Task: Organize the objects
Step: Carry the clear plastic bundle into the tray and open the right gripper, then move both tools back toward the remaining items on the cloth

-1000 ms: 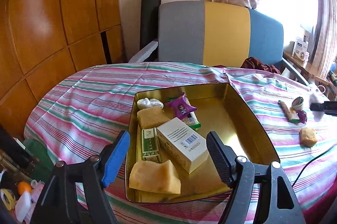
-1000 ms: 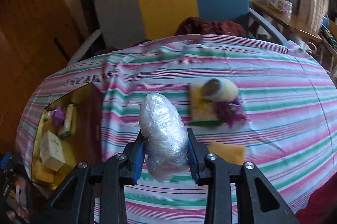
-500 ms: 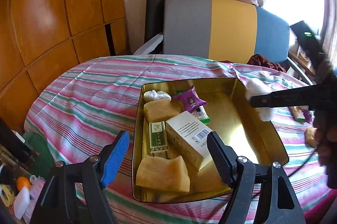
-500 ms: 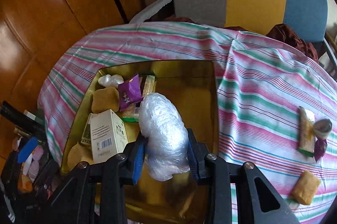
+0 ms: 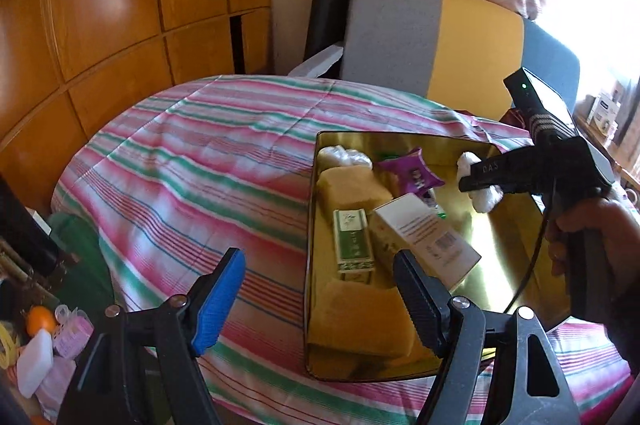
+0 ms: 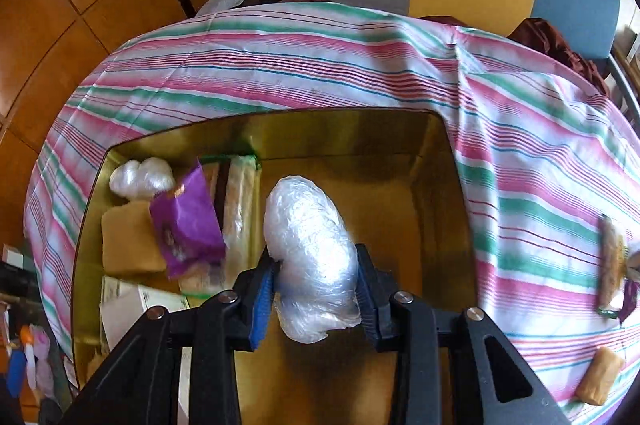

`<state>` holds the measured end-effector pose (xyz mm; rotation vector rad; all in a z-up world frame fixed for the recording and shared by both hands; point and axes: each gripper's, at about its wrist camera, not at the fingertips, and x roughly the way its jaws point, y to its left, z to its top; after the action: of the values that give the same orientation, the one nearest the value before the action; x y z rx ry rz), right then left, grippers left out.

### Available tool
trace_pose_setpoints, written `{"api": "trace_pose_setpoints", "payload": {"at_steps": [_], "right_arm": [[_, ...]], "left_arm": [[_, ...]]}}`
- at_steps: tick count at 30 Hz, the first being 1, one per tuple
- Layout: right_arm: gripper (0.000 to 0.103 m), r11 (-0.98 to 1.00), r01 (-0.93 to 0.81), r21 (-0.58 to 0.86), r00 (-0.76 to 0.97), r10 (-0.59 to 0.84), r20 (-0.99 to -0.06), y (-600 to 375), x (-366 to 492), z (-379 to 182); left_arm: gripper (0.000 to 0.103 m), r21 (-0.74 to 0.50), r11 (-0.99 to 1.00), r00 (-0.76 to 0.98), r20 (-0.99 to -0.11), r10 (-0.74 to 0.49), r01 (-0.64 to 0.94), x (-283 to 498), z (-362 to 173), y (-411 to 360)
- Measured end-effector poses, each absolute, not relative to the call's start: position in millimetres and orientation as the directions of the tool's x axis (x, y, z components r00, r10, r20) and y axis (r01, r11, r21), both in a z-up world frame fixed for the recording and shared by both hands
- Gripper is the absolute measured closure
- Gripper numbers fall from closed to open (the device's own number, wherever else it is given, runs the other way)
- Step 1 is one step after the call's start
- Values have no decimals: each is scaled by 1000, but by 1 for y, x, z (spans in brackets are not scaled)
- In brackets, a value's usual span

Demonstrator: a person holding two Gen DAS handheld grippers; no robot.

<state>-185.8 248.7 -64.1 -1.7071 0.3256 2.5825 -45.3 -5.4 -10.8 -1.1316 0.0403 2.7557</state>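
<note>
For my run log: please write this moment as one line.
right claw: shut on plastic-wrapped bundle | position: over gold tin | left claw: open, empty

The right gripper (image 5: 480,181), seen from the left wrist view, is showing the pale letters "DAS" on the side of its black finger arm. A white carton (image 5: 426,239) in the gold tin (image 5: 508,253) is carrying lines of small print and a barcode on its top face, but these are blurring too much to be read. A slim green-and-white box (image 5: 354,239) just beside the carton is bearing a column of dark characters that are not resolving. A purple packet (image 5: 412,175) is displaying pale marks on its front, and they are staying illegible in both views.
</note>
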Motion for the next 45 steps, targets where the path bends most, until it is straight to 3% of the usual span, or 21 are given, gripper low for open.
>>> {"api": "trace_pose_setpoints", "payload": {"at_steps": [5,19,37,45], "right_arm": [[58,-971,-126,205,-421,-135,-897,250,-186,-60],[58,-982,-78,172,-556,-101,-825,290,-87,-5],[57,-800,-558,219,-570,178,-802,531,32,-4],[40,-731,-577,365,-612,91,-786,577,9,-26]], "left_arm": [[26,-40,-987,-700,-700,138,-155,-45,-11,-8],[24,-40,-977,-703,-688,178,-209,-36,0,11],[24,38,-916,-681,-681,268,-400,-17,19,99],[23,76,-874,-639,-713,289,-480,-6,11,137]]}}
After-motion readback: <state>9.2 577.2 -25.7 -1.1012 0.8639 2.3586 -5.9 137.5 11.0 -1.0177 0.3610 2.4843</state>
